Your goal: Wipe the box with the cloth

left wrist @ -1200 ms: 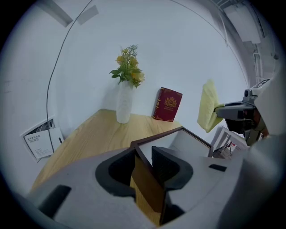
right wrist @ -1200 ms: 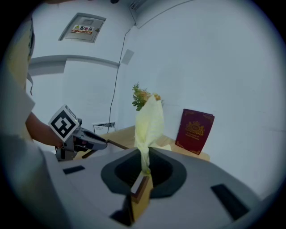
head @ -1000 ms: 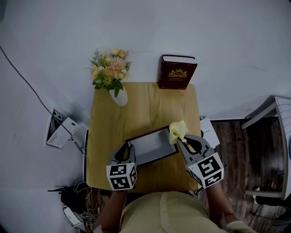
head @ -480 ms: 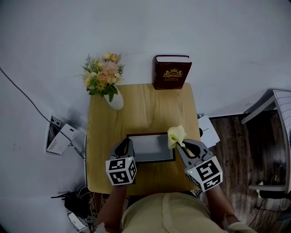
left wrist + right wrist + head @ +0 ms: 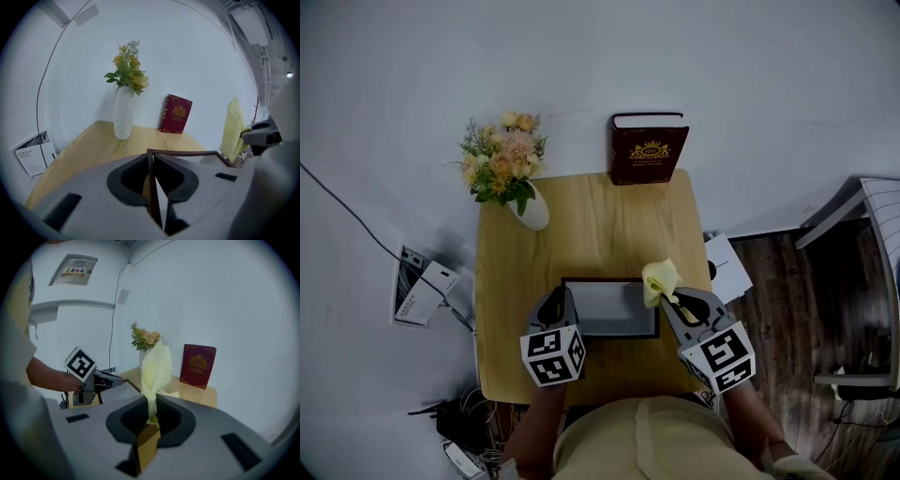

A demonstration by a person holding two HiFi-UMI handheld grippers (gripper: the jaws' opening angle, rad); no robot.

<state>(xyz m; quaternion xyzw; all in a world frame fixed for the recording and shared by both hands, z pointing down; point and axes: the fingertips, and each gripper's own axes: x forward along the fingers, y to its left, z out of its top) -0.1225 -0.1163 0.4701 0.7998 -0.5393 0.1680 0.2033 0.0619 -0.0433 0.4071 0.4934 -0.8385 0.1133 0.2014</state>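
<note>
**First:** Swung square to the tabletop's (image 5: 591, 225) edges, the box (image 5: 614, 309) no longer lay askew as it had a second earlier. We had it at the near middle.

**Second:** And our left hand-held gripper (image 5: 558, 302)?

**First:** Its jaws had just been closing. They were clamped on the box's near-left rim, with the dark wall between them.

**Second:** Our right hand-held gripper (image 5: 680, 305) pinched the yellow cloth (image 5: 659, 279), which stood up over the box's far-right corner.

**First:** Farther back we saw the white vase (image 5: 532, 212) of flowers at the left, and the red book (image 5: 648, 150) upright at the far edge.
</note>
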